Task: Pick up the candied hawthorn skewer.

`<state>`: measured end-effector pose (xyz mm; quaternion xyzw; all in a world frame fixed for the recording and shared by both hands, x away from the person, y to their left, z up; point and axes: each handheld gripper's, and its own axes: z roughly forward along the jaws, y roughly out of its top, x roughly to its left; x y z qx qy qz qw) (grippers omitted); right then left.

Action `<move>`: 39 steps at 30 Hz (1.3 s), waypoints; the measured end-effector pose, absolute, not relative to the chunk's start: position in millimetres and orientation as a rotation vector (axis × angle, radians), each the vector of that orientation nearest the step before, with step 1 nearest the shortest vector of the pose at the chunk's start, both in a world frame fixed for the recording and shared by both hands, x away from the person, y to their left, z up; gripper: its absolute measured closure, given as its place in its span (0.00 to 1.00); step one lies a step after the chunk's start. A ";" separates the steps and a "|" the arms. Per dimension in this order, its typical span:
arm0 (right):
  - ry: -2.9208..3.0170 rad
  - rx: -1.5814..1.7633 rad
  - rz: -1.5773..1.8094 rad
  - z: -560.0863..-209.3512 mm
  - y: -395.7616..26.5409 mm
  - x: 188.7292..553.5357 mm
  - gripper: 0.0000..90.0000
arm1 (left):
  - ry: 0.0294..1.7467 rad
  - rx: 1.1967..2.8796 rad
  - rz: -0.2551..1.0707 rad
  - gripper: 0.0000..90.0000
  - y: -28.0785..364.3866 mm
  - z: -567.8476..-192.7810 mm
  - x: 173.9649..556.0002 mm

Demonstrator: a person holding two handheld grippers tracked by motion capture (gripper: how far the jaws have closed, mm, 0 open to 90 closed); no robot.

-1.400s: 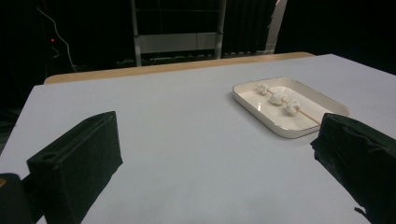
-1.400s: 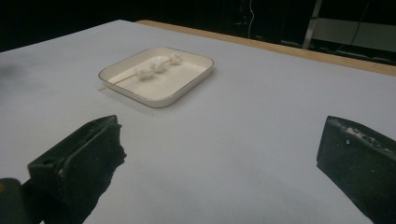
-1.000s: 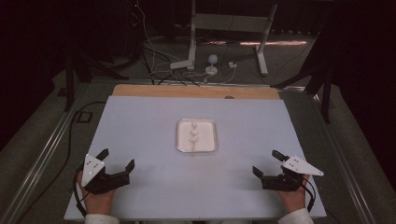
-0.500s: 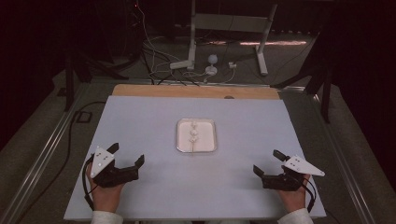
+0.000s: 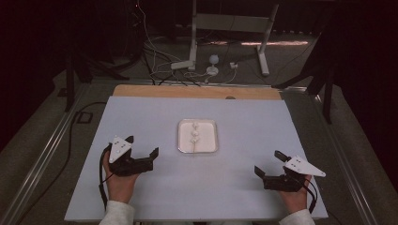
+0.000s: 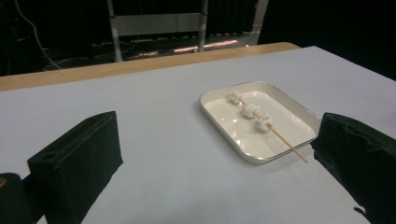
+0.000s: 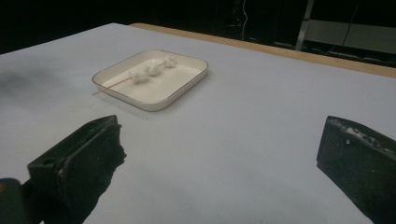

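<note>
1. Skewer (image 5: pixel 194 136) lies in the tray (image 5: pixel 210 146), on the worktop (image 5: pixel 244 122); three white lumps sit on its far half, and its bare stick end reaches the tray's near rim, sticking slightly past it in the left gripper view (image 6: pixel 289 145).
2. Its long axis runs from the tray's far edge toward the person.
3. Left gripper (image 5: pixel 141 150), fingers spread and empty, sits left of the tray and nearer it.
4. Right gripper (image 5: pixel 268 164), fingers also spread and empty, rests well apart, right of the tray.
5. My judgement: the left takes the stick end.
</note>
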<state>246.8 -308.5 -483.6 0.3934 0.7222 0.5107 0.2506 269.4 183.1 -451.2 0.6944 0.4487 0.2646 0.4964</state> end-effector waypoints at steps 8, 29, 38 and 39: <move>1.970 1.071 1.387 -483.9 -308.0 246.9 0.00 | 1.038 1.715 0.616 0.01 163.8 -450.2 282.3; 1.979 1.074 1.382 -485.6 -307.4 248.9 0.00 | 1.023 1.763 0.517 0.02 115.6 -475.6 320.5; 1.982 1.075 1.378 -486.1 -307.4 249.6 0.00 | 1.042 1.823 0.504 0.02 93.0 -492.2 331.8; 1.982 1.075 1.378 -486.1 -307.4 249.6 0.00 | 1.045 1.834 0.503 0.02 90.1 -493.9 333.1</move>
